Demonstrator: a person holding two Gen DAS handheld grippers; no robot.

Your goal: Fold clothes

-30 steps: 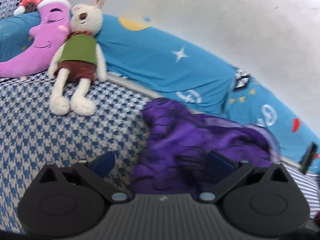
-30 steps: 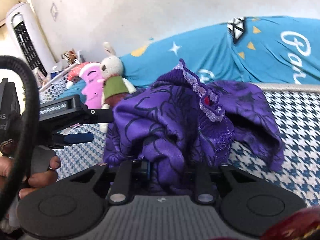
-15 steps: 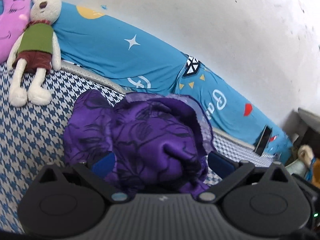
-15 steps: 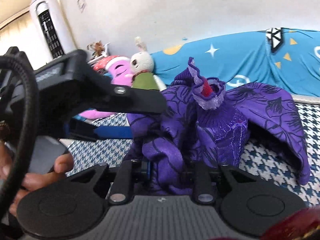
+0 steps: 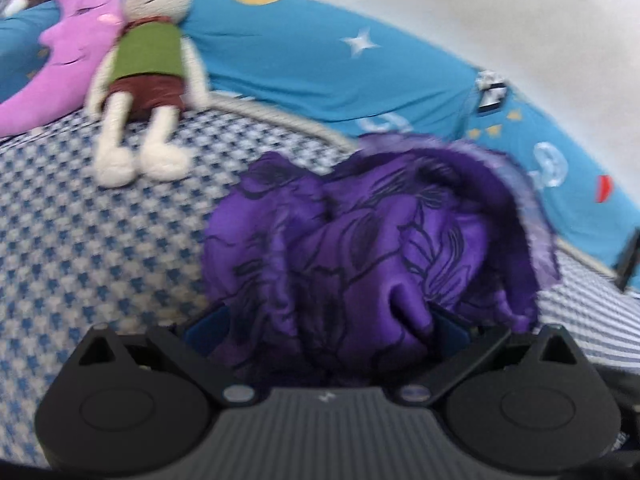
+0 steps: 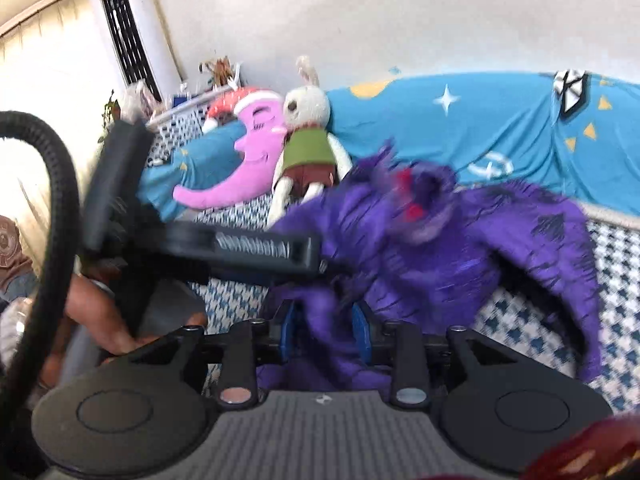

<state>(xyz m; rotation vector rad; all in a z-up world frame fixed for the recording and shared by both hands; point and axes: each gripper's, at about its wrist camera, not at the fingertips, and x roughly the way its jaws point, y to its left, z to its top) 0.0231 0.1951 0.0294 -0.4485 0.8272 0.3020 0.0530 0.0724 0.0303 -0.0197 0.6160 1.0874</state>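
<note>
A crumpled purple garment [image 5: 360, 248] with dark leaf lines and a lace trim lies bunched on the blue-and-white houndstooth bed cover [image 5: 80, 240]. My left gripper [image 5: 328, 328] is open wide, and a fold of the cloth sits loosely between its blue pads [image 5: 204, 330]. In the right wrist view the same garment [image 6: 460, 256] hangs spread out and blurred. My right gripper [image 6: 324, 330] is shut on a bunch of it. The left gripper's black housing [image 6: 224, 246], held by a hand [image 6: 100, 316], reaches in from the left against the cloth.
A rabbit doll [image 5: 144, 64] in a green vest and a pink moon cushion [image 5: 60, 60] lean at the bed's head. Blue printed bedding [image 5: 320, 68] runs along the white wall. A white standing air conditioner [image 6: 128, 36] and a basket [image 6: 180, 120] stand at the far left.
The left gripper has swung back left and dropped closer, so the cloth now lies between its open pads. The garment has sunk lower and spread in the right gripper's hold.
</note>
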